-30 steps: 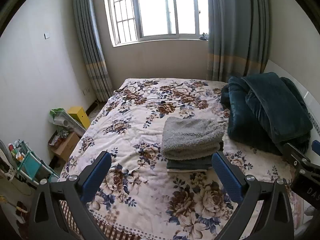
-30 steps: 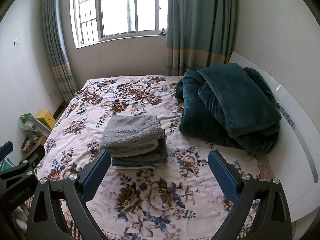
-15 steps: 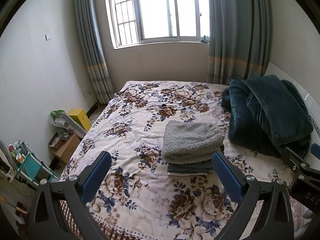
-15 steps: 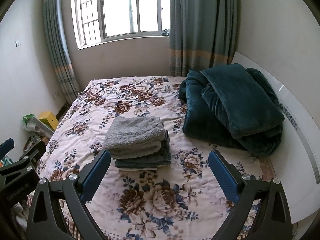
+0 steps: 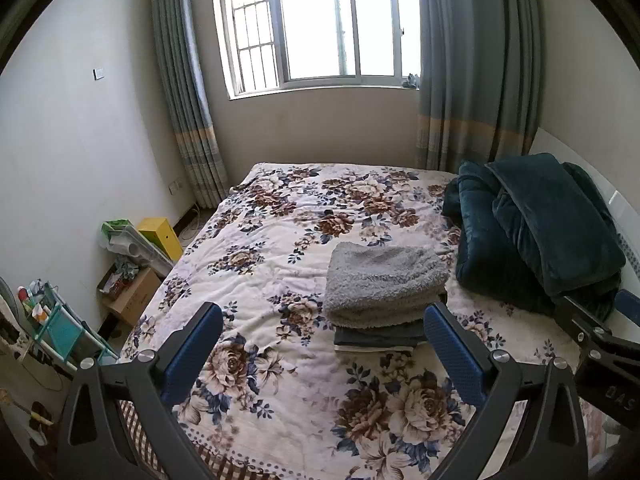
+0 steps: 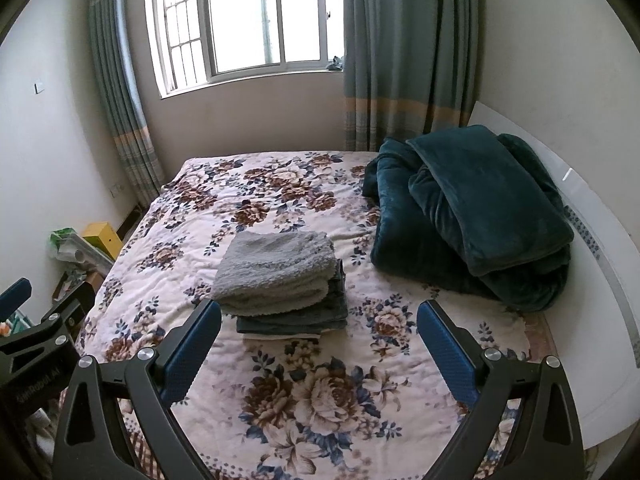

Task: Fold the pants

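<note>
A folded grey fleece garment (image 5: 384, 284) (image 6: 276, 270) lies on top of a stack, over folded dark pants (image 5: 380, 336) (image 6: 296, 318), in the middle of the floral bed (image 5: 280, 240) (image 6: 320, 380). My left gripper (image 5: 320, 346) hovers open above the bed's near edge, short of the stack, with nothing between its blue pads. My right gripper (image 6: 318, 342) is open too and holds nothing, at the same height beside it. Each wrist view catches the other gripper at its edge: the right gripper's body (image 5: 600, 344), the left gripper's body (image 6: 36, 340).
A bulky dark teal blanket (image 5: 536, 228) (image 6: 468, 216) is piled at the bed's right, against a white headboard (image 6: 592, 264). On the floor at the left are a yellow box (image 5: 160, 236), a cardboard box (image 5: 128, 296) and a teal rack (image 5: 56, 328). Window and curtains stand behind.
Both grippers have drawn back and risen a little from the bed; the stack looks slightly farther away. Both stay open. The folded stack has not moved.
</note>
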A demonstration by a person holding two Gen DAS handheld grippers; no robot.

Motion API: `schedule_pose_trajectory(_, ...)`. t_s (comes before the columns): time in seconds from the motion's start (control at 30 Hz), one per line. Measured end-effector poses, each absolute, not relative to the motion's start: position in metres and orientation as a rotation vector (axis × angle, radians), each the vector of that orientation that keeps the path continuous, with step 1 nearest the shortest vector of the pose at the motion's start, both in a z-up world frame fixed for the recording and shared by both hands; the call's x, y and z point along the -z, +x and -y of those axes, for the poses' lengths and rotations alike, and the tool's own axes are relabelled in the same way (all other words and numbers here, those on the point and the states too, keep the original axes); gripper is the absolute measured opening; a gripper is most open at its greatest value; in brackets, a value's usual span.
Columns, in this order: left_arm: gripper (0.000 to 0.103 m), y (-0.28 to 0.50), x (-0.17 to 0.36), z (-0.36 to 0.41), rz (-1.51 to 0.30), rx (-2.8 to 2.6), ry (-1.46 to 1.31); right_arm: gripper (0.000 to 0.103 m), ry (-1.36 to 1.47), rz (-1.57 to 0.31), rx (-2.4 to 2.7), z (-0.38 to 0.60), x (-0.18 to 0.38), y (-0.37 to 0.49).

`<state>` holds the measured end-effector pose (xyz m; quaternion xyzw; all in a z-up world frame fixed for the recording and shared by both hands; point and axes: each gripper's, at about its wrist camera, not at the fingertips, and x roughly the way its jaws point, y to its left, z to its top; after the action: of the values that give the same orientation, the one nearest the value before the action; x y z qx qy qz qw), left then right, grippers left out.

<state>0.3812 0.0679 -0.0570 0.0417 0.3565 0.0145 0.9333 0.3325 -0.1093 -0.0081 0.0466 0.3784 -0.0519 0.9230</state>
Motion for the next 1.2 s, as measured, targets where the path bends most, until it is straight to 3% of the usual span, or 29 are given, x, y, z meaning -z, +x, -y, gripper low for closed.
schedule_pose_trajectory(1.2, 0.103, 0.3713, 0.0633, -0.0751, -0.730, -0.029, 0.066, 0.103, 0.083, -0.786, 0.072, 0.0987, 0.0065, 0.3323)
